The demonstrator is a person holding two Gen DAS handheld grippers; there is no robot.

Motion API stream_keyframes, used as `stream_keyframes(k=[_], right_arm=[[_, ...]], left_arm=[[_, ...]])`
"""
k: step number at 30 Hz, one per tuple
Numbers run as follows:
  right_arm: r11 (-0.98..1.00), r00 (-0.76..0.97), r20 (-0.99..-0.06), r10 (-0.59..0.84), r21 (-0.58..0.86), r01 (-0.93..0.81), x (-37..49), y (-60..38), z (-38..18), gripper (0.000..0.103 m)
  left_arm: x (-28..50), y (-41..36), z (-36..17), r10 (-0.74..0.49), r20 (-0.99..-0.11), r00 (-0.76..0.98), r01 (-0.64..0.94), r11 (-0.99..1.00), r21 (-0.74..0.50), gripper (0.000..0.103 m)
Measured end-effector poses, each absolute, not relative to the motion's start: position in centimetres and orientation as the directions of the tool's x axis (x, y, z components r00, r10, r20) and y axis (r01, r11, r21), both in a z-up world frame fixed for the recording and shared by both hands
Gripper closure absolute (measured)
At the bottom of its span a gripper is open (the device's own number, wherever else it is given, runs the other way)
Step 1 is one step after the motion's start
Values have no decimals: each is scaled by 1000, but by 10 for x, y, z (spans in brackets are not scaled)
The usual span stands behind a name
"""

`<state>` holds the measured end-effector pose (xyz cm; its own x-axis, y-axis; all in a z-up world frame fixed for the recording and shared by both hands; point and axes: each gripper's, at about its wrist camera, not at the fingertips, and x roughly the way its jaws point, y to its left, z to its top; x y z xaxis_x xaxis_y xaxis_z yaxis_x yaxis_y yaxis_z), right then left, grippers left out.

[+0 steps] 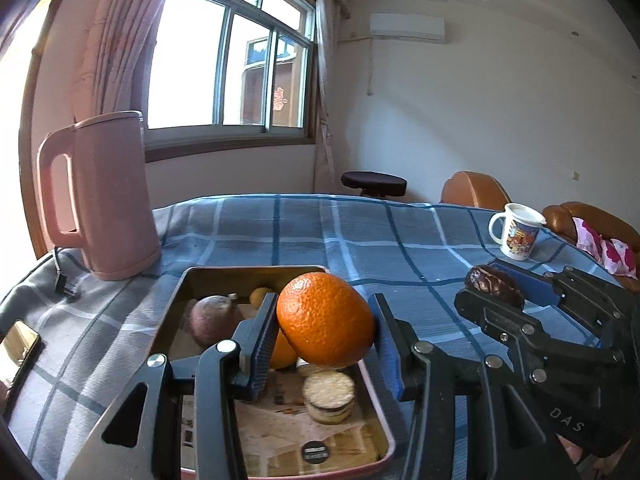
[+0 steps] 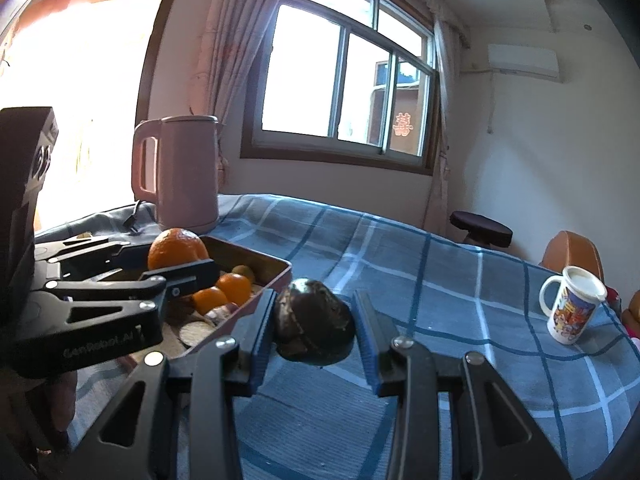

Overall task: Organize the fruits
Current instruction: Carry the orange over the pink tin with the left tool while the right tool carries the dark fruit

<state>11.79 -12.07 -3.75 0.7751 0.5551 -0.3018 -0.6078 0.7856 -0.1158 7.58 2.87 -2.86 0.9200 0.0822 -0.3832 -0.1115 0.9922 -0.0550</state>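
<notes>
Table [image 1: 304,232]: covered by a checked cloth; no loose fruit is visible on it in either view.

Tray [image 1: 192,280]: rests near the kettle [image 1: 104,196]. Contents already placed: a reddish fruit [image 1: 212,318], small oranges [image 2: 234,286], a round biscuit-like item [image 1: 329,396].

Left gripper [image 1: 326,322]: pinches a large orange [image 1: 326,320], held above the tray.

Right gripper [image 2: 314,320]: pinches a dark fruit [image 2: 314,316], held above the cloth just beside the tray's edge.

Status: judged nearly complete. Remaining: lower both held fruits into the tray and release.
</notes>
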Motion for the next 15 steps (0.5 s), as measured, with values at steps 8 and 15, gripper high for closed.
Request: stream_keyframes(k=[8, 15], right_arm=[[744, 737, -313, 599, -123, -657, 114, -94, -38, 62], [704, 698, -330, 636, -122, -699, 116, -68, -38, 62]], left_arm=[[71, 55, -30, 133, -401, 906, -173, 983, -64, 56], [67, 79, -32, 176, -426, 887, -225, 972, -67, 56]])
